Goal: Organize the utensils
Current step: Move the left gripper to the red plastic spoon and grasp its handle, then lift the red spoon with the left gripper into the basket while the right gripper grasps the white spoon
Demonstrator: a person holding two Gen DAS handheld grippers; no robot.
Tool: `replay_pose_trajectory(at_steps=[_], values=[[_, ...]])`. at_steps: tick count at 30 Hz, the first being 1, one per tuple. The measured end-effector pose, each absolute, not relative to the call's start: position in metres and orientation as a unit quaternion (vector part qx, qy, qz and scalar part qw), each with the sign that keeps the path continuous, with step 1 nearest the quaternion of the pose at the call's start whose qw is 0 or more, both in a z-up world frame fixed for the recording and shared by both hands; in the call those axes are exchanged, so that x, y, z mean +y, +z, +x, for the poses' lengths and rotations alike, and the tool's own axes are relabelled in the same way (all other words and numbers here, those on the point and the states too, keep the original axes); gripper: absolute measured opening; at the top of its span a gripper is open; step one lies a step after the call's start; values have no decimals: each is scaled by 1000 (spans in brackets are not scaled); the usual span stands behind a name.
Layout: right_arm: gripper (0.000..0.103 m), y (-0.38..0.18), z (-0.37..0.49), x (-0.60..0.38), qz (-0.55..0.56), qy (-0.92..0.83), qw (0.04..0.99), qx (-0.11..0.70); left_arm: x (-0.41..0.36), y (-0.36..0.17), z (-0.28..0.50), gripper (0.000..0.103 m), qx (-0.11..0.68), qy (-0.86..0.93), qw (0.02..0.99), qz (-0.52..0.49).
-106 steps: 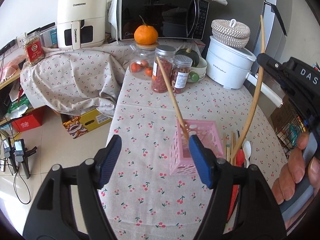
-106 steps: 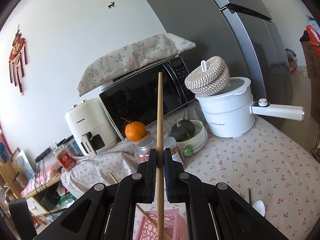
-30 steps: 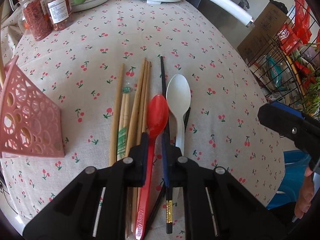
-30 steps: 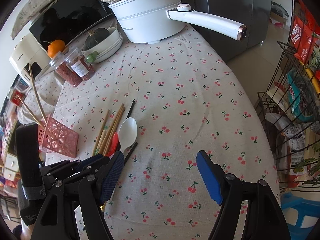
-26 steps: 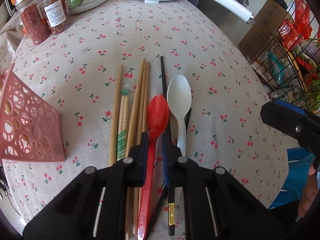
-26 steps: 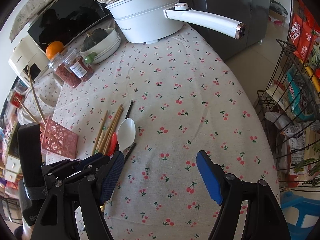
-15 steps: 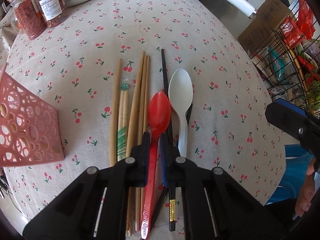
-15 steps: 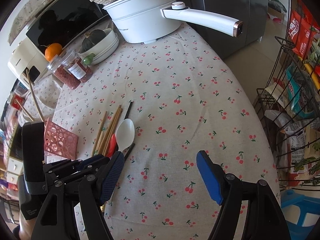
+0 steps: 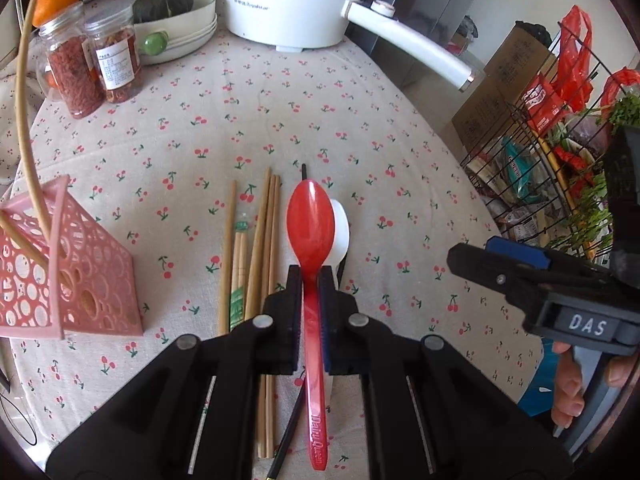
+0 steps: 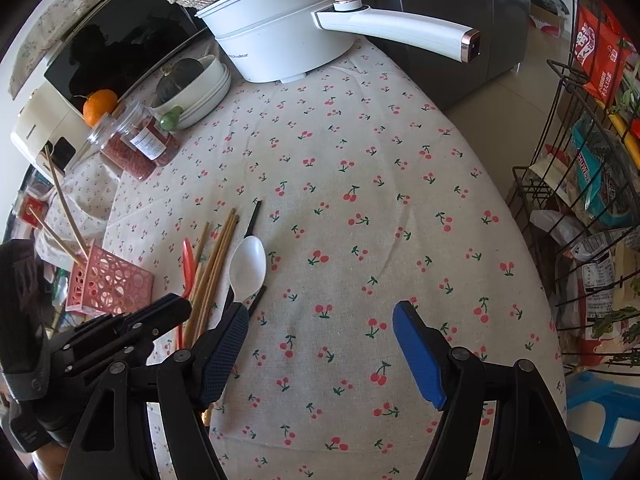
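Left tool (image 9: 311, 280) around glossy red spoon (image 9: 311, 228)

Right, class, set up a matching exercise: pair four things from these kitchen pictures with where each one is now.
Things:
1. red spoon
2. white spoon
3. pink basket
4. orange

Places:
a. lying on the tablecloth
b. on a jar lid
c. held in the left gripper
d. standing left of the chopsticks

Pairs: 1-c, 2-a, 3-d, 4-b
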State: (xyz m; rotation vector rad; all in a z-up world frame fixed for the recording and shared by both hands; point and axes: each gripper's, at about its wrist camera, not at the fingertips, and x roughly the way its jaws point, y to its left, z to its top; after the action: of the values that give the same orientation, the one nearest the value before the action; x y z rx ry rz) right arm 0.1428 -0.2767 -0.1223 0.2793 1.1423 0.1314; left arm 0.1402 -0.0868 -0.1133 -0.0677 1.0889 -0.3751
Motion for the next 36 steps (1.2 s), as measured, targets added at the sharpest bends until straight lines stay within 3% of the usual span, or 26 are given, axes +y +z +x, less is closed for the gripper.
replay_pose_trajectory(at_steps=[15, 16, 18, 21, 34, 36], values=[[74, -131, 159, -257, 152, 92, 814, 553, -51, -77, 114, 9, 433, -177, 882, -58], [73, -134, 161, -254, 158, 99, 808, 559, -49, -76, 113, 9, 432, -177, 882, -57], [55, -143, 166, -245, 167, 114, 793, 574, -44, -77, 113, 9, 434, -176, 882, -58], [39, -158, 173, -231, 178, 130, 768, 601, -37, -79, 113, 9, 439, -172, 880, -61], [24, -182, 189, -196, 152, 125, 753, 628, -30, -81, 112, 9, 444, -169, 878, -63], [14, -183, 190, -196, 149, 126, 756, 625, -29, -82, 112, 9, 444, -168, 878, -63]])
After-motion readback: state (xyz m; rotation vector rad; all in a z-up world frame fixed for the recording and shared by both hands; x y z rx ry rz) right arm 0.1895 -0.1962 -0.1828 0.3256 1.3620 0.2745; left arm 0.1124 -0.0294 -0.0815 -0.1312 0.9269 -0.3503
